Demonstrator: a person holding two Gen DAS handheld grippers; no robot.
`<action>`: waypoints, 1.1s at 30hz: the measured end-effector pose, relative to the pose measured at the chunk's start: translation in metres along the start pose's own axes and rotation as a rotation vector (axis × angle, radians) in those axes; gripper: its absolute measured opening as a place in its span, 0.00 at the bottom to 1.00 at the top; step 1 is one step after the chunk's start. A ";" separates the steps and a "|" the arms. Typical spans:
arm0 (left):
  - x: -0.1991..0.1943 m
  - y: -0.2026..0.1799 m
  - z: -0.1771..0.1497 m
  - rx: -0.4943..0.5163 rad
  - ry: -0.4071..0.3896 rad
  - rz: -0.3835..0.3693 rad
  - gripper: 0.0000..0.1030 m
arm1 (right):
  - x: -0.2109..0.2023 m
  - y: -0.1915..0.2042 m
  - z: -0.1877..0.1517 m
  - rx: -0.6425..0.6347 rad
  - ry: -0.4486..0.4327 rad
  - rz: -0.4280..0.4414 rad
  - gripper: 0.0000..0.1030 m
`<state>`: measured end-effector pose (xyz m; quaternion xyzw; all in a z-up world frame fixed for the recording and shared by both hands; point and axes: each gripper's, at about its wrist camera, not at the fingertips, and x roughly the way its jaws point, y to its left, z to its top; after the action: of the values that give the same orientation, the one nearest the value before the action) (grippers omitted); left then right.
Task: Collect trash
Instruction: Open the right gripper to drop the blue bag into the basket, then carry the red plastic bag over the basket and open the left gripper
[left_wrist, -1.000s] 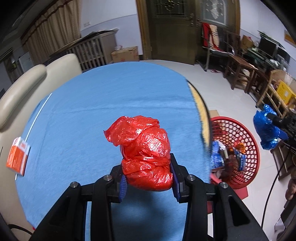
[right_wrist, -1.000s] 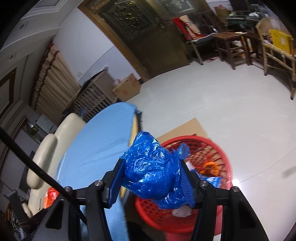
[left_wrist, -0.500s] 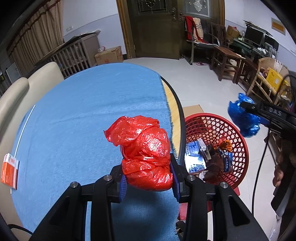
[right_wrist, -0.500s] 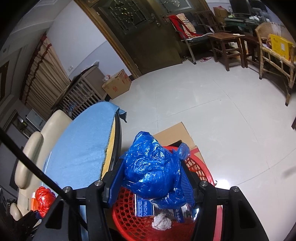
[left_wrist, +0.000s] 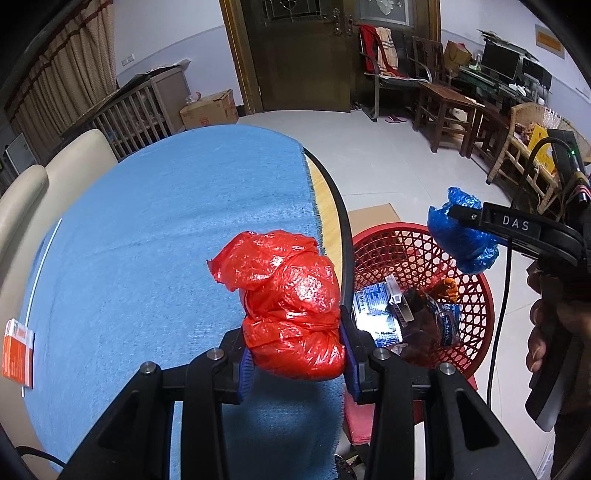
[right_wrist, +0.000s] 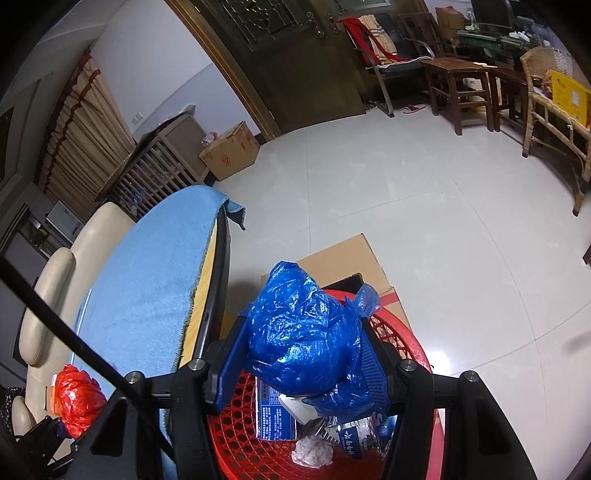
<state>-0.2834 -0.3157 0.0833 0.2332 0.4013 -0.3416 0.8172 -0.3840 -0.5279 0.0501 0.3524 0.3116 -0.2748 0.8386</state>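
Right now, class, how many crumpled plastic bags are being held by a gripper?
2: a red bag in the left gripper over the table edge, a blue bag in the right gripper above the red basket.

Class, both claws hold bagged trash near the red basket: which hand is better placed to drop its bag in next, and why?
Probably the right: its claw holds the blue bag over the red basket, while the left claw holds the red bag above the table edge.

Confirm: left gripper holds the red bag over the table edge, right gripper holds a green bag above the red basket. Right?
Not quite. The bag in the right gripper is blue, not green: the blue bag shows plainly in the right wrist view, above the red basket. The rest stands: the left gripper holds the red bag over the table edge.
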 end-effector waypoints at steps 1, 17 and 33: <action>0.001 -0.002 0.000 0.003 0.001 -0.001 0.40 | 0.001 -0.001 0.000 0.003 0.006 0.000 0.59; 0.004 -0.033 0.006 0.053 0.013 -0.031 0.40 | -0.009 -0.023 0.000 0.046 0.021 0.012 0.76; 0.013 -0.080 0.021 0.107 0.022 -0.096 0.40 | -0.121 -0.028 0.015 0.026 -0.188 0.025 0.76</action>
<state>-0.3270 -0.3870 0.0765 0.2607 0.4020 -0.3991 0.7818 -0.4775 -0.5271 0.1329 0.3396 0.2237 -0.3002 0.8628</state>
